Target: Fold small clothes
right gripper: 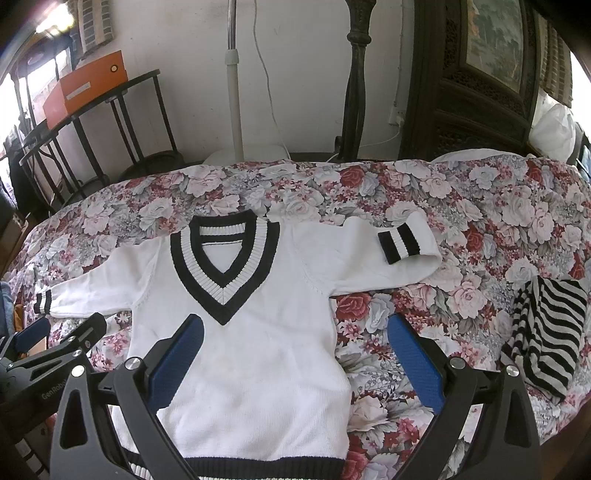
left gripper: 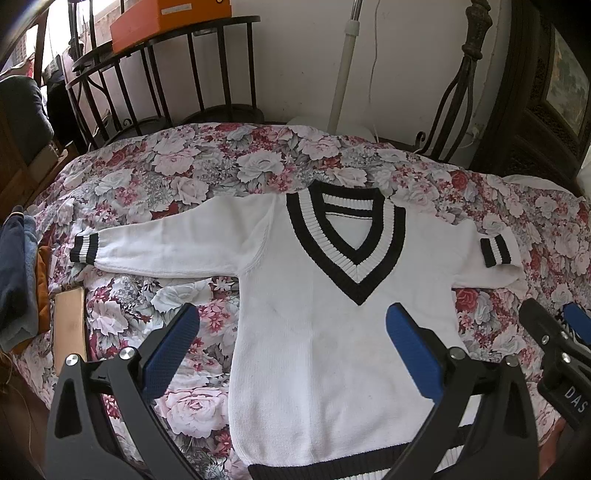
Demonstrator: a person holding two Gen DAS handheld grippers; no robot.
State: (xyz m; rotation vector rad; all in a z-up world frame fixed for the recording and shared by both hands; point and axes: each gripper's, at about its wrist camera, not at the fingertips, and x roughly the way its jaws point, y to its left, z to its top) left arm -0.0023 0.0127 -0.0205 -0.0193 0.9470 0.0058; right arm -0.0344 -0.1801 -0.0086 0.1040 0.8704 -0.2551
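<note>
A small white knit sweater with a black-and-white V-neck lies flat, front up, on the flowered bedspread. Its left sleeve is stretched out straight; its right sleeve is folded back on itself, so the striped cuff lies on top. My left gripper hovers open over the sweater's lower left body, and my right gripper hovers open over the lower right body and side edge. Neither holds anything. The black hem band runs beneath both.
A striped black-and-grey garment lies crumpled at the right of the bed. Blue and orange clothes are piled at the left edge beside a flat tan object. Behind stand a black metal rack with an orange box, a white pole and a dark bedpost.
</note>
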